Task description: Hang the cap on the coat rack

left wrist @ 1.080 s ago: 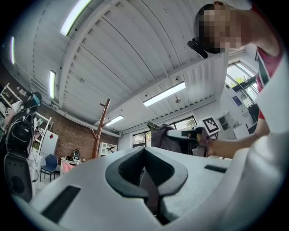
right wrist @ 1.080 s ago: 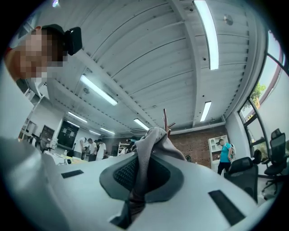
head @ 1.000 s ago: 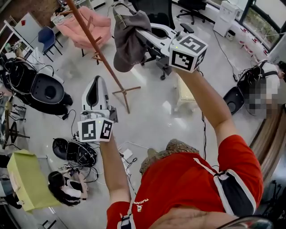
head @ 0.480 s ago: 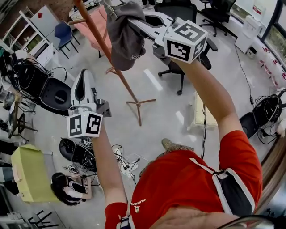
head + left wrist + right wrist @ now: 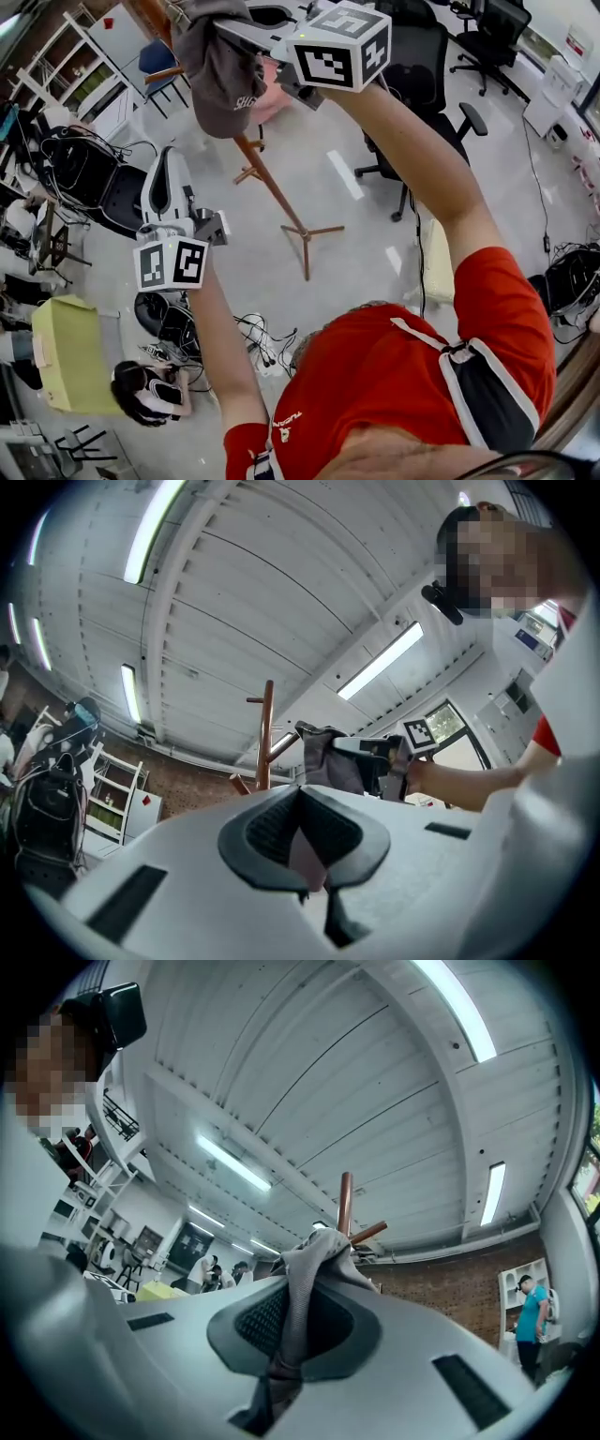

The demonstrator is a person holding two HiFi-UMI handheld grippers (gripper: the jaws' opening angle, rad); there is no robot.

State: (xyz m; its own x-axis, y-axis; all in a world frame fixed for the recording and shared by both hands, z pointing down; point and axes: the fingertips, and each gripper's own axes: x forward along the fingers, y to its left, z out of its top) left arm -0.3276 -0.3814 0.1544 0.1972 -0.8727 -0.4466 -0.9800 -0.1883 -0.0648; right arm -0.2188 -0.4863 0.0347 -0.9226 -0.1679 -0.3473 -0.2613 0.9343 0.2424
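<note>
A grey cap (image 5: 220,70) hangs from my right gripper (image 5: 234,33), which is shut on its fabric high at the top of the head view. The cap sits right against the brown wooden coat rack (image 5: 272,187), whose pole slants down to a crossed foot on the floor. In the right gripper view the cap's cloth (image 5: 305,1307) is pinched between the pads, with the rack's top (image 5: 345,1199) and a peg (image 5: 367,1233) just beyond. My left gripper (image 5: 159,169) is held lower, left of the pole, shut and holding nothing. From the left gripper view, rack (image 5: 266,733) and cap (image 5: 328,757) are ahead.
Black office chairs (image 5: 422,75) stand right of the rack. A yellow-green box (image 5: 70,356), black bags (image 5: 94,173), floor cables (image 5: 253,337) and a crouching person (image 5: 141,389) are on the left. White shelves (image 5: 56,84) line the far left. A person (image 5: 530,1312) stands by the brick wall.
My right gripper has carried the cap up and to the left, closer to the rack's top. The left gripper has stayed low beside the pole.
</note>
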